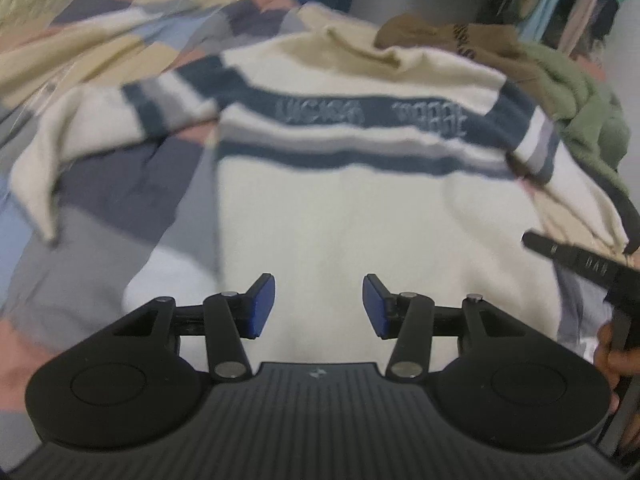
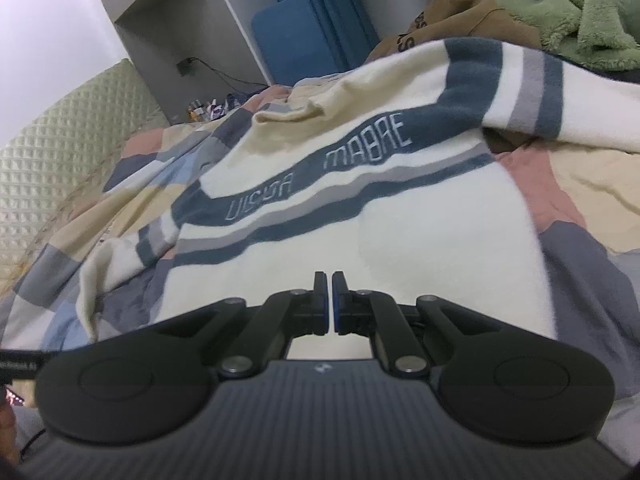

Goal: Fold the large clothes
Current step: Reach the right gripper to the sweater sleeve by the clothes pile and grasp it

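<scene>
A large cream sweater [image 1: 360, 208] with dark blue and grey chest stripes lies spread flat on the bed, hem toward me, collar at the far end. It also shows in the right wrist view [image 2: 400, 240]. Its left sleeve [image 1: 48, 152] hangs out to the left; its right sleeve [image 2: 540, 92] stretches to the right. My left gripper [image 1: 319, 304] is open and empty above the hem. My right gripper [image 2: 330, 300] is shut, with nothing visibly held, low over the sweater's lower body. It appears at the right edge of the left wrist view [image 1: 580, 260].
The bed carries a patchwork cover [image 1: 120, 184] in blue, grey, pink and beige. A brown garment [image 2: 452, 20] and a green fleece [image 2: 568, 12] lie piled beyond the sweater's right shoulder. A quilted headboard [image 2: 60, 128] stands to the left.
</scene>
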A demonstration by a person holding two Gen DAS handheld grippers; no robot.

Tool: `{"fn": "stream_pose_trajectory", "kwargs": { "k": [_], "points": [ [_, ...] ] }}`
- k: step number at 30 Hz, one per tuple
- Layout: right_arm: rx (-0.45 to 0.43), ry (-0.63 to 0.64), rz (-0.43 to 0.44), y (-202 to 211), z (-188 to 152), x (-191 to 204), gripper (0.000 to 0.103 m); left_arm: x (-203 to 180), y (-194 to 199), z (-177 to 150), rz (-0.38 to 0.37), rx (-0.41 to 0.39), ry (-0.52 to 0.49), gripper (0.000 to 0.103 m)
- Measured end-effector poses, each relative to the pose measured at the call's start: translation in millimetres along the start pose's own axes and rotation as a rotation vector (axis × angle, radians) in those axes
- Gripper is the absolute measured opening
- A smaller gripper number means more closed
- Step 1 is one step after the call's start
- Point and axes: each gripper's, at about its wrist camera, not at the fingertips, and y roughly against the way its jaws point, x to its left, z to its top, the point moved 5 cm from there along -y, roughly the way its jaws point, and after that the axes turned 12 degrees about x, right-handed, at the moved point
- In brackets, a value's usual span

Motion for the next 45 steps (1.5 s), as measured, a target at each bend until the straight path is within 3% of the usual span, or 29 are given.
{"fn": "stream_pose_trajectory", "kwargs": {
  "k": [5, 10, 15, 20, 22, 24, 26, 31, 36, 39, 45],
  "points": [
    [-0.029, -0.017, -0.031, 5.4, 5.1, -8.3, 0.006, -42.8, -11.3, 26.5, -0.102, -0.072, -0.028, 0.055],
    [-0.062, -0.045, -0.064, 12.7, 12.2, -22.1, 0.006, -75.0, -34.1, 51.0, -0.147, -0.12, -0.054, 0.055],
    [-0.109, -0.08, -0.08, 23.2, 23.7, -38.6, 0.006, -69.3, -72.2, 52.1, -0.157, -0.127, -0.045, 0.055],
    [-0.164, -0.15, -0.117, 36.8, 43.8, -67.9, 0.006, -45.2, -106.1, 46.7, -0.163, -0.071, -0.027, 0.055],
    [-0.155, -0.203, -0.086, 38.2, 57.6, -82.2, 0.016, -38.3, -113.2, 46.3, -0.163, -0.061, -0.026, 0.055],
    [-0.162, -0.26, -0.071, 40.0, 73.7, -98.0, 0.066, -34.1, -117.5, 45.9, -0.181, -0.051, -0.023, 0.055],
    [-0.172, -0.309, -0.052, 40.6, 87.0, -115.9, 0.078, -30.3, -121.3, 45.6, -0.202, -0.045, -0.019, 0.055],
    [-0.187, -0.419, -0.118, 34.2, 108.0, -194.2, 0.076, -26.7, -124.6, 46.4, -0.238, -0.034, -0.01, 0.06],
    [-0.218, -0.65, -0.151, 3.8, 94.8, -296.8, 0.078, -30.5, -135.3, 47.8, -0.223, -0.025, -0.012, 0.061],
    [-0.285, -0.767, -0.123, -13.3, 86.4, -342.9, 0.077, -31.6, -142.2, 49.8, -0.21, -0.022, -0.012, 0.062],
    [-0.476, -0.794, -0.182, -16.9, 100.5, -398.5, 0.074, -31.9, -150.3, 55.7, -0.187, -0.033, -0.001, 0.063]
  ]
}}
